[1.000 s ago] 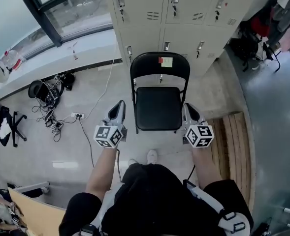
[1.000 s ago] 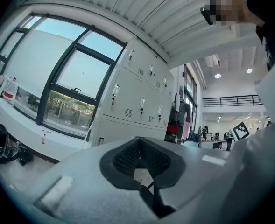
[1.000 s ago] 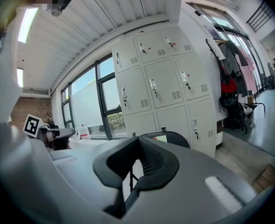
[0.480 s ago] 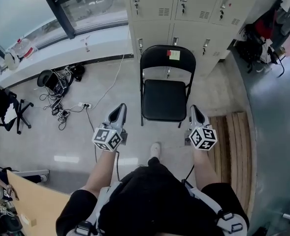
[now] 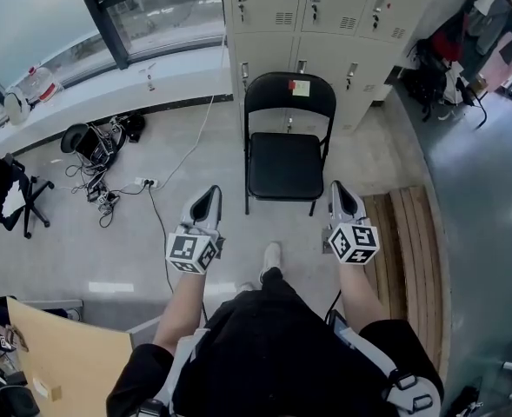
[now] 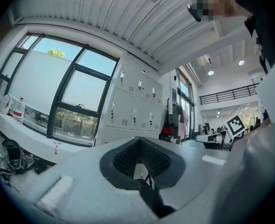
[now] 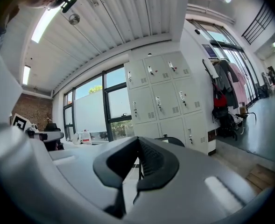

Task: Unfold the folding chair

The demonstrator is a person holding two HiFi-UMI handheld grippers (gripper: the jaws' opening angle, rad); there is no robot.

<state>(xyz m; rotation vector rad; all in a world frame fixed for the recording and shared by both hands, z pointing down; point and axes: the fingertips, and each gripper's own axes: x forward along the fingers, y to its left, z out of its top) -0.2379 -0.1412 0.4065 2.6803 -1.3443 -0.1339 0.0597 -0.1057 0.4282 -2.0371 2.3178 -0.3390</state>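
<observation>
The black folding chair (image 5: 283, 165) stands unfolded on the floor, with its back toward the grey lockers (image 5: 308, 16) and a small sticker on its backrest. My left gripper (image 5: 209, 195) is shut and empty, a little short of the chair's front left corner. My right gripper (image 5: 338, 190) is also shut and empty, just off the chair's front right corner. Neither touches the chair. In the left gripper view the left gripper (image 6: 138, 141) shows its pads together. In the right gripper view the right gripper (image 7: 138, 139) is closed, and the chair's backrest (image 7: 172, 141) peeks above it.
A tangle of cables with a power strip (image 5: 103, 194) lies on the floor at the left, near an office chair's base (image 5: 8, 194). A wooden slatted platform (image 5: 409, 241) runs along the right. A cardboard sheet (image 5: 64, 359) lies at lower left. The person's foot (image 5: 271, 257) is between the grippers.
Both grippers have drawn back from the chair's sides to in front of it and risen slightly. The chair now stands farther off. Both stay shut.
</observation>
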